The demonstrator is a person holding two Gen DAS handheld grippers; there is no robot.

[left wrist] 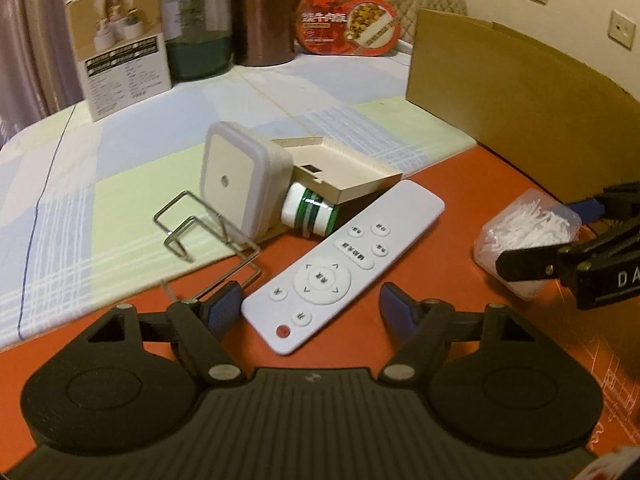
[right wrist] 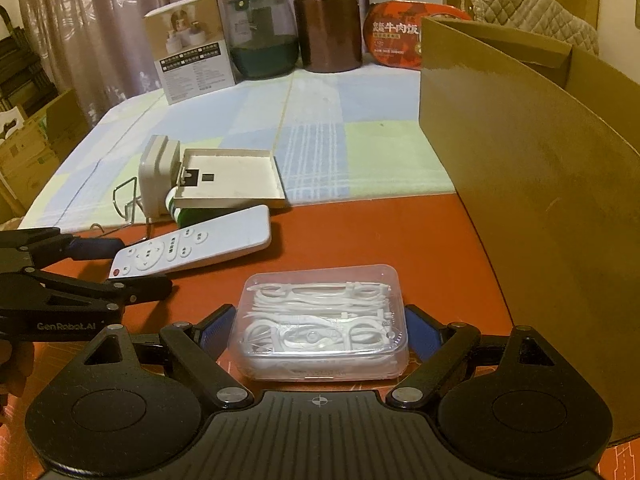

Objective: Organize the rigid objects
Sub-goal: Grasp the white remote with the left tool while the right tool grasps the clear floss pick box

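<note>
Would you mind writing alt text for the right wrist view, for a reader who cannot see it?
The right gripper straddles a clear plastic box of white floss picks on a red tabletop, its pads beside the box's ends. To the left, the left gripper reaches toward a white remote control; a tall cardboard box stands at right.

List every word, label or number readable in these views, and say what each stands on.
"GenRobot.AI": on the left gripper.
"DA", cut off by the frame edge: on the right gripper.
"牛肉饭": on the red tin.
Remote button labels: too blurred.
White box print: too small.
</note>
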